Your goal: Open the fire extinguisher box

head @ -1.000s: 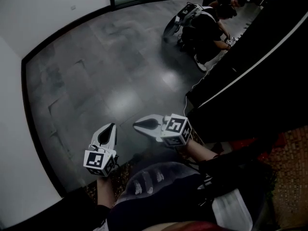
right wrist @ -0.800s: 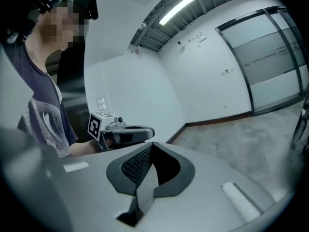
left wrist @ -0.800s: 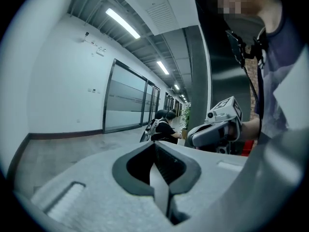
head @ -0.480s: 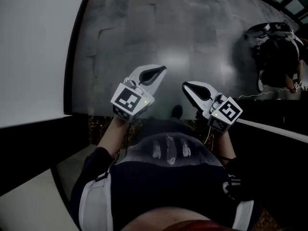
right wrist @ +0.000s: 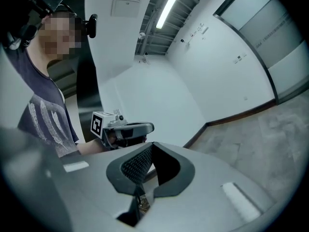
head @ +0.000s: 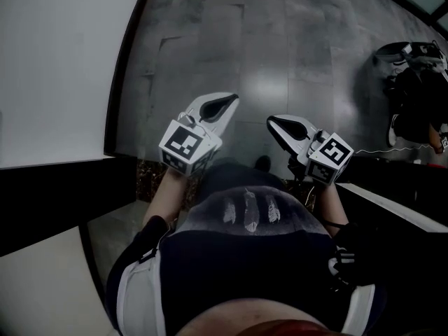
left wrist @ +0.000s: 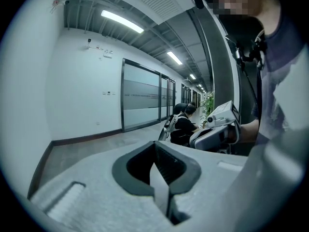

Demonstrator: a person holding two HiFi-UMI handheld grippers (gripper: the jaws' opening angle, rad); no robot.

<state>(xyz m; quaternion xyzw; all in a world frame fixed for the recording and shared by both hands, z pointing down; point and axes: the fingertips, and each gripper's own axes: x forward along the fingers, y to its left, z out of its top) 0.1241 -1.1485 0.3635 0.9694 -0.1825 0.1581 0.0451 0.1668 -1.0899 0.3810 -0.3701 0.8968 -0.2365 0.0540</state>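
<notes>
Both grippers hang before your waist, over the grey tiled floor (head: 231, 47), and neither holds anything. Your left gripper (head: 225, 102) has its jaws pressed together, tip against tip, nothing between them. Your right gripper (head: 280, 124) is clenched the same way, its own view showing only a thin slit near the base of the jaws. The two tips angle in towards each other but stay apart, and a black-and-white marker cube (head: 185, 144) sits at the back of each. Your dark shirt with the pale print (head: 248, 212) fills the lower middle of the head view and hides your legs.

You cannot place the fire extinguisher box from these views: none shows it plainly. The black low block with a pale edge (head: 392, 208) at your right is too dark to read, and the black band (head: 56, 187) beneath the white wall (head: 56, 68) at your left is no clearer. A reddish patch (head: 280, 326) is cut off by the bottom edge, possibly clothing.

A crouching person in dark clothes (head: 420, 110) is half cut by the right edge of the head view, with a pale bundle of gear (head: 413, 51) beside them and a thin white cable (head: 374, 149) trailing over the floor. In the left gripper view a long glass-panelled partition (left wrist: 140, 103) runs down the corridor.
</notes>
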